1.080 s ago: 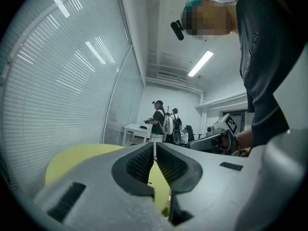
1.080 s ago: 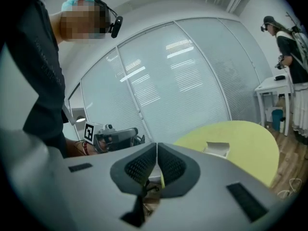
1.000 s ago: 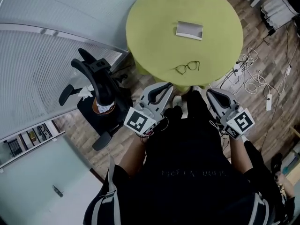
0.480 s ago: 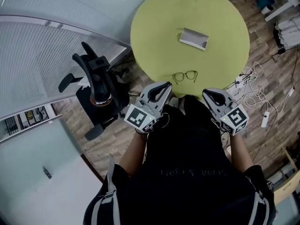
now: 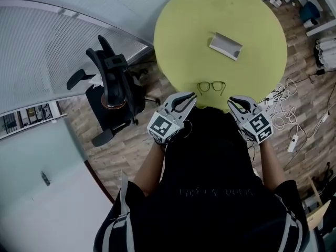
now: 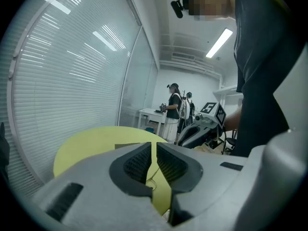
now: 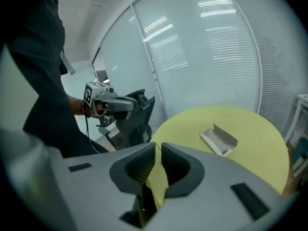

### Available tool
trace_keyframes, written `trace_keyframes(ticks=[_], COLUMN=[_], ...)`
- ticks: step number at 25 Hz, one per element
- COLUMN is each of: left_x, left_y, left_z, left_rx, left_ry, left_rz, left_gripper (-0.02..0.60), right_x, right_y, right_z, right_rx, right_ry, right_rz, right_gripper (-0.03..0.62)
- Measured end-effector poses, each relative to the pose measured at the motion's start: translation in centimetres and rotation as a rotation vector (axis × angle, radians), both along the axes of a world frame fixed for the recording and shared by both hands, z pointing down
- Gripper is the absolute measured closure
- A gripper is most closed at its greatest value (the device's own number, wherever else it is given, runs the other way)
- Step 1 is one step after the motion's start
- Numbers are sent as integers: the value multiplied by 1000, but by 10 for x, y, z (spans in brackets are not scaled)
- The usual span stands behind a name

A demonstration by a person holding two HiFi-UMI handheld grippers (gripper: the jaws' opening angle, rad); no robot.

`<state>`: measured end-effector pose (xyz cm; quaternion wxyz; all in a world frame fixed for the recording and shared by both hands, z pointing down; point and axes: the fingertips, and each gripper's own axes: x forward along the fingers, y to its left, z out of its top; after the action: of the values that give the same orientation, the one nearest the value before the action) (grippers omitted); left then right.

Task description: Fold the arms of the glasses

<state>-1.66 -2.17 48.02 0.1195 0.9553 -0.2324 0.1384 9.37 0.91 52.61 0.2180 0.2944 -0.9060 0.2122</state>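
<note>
A pair of thin dark-rimmed glasses [image 5: 211,86] lies with its arms spread near the front edge of the round yellow-green table [image 5: 252,14]. My left gripper [image 5: 190,96] hangs just short of that edge, to the left of the glasses, jaws together and empty [image 6: 154,150]. To the right of the glasses, my right gripper [image 5: 232,100] is also off the table, shut on nothing [image 7: 159,150]. Neither one touches the glasses. An open grey case [image 5: 226,45] sits farther back on the table and shows in the right gripper view [image 7: 219,138].
A black office chair [image 5: 113,88] stands on the wood floor left of the table. White cables and a power strip [image 5: 286,122] lie on the floor to the right. A curved glass wall with blinds [image 5: 47,46] runs behind. Two people [image 6: 174,105] stand at a far desk.
Both grippers have come down and forward, closer to the table's front edge and the glasses. The glasses and the case have stayed where they were.
</note>
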Motion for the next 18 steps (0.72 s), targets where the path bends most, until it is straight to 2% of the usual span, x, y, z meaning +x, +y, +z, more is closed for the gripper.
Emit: trace_keyframes(ticks=[5, 9, 13, 18], left_x=[0, 0, -5, -7], left_y=[-6, -11, -15, -19], left_z=[9, 11, 17, 19], left_rx=[-28, -29, -53, -64], left_ry=[20, 9, -8, 7], left_rz=[10, 23, 0, -7], left_gripper=[552, 552, 552, 552], right_x=[-4, -3, -2, 0], right_y=[-7, -15, -23, -26], right_z=[25, 48, 68, 96], right_rx=[-11, 19, 28, 28], right_ry=[117, 250, 340, 459], right_rz=[-80, -158, -221, -319], right_gripper=[560, 560, 560, 560])
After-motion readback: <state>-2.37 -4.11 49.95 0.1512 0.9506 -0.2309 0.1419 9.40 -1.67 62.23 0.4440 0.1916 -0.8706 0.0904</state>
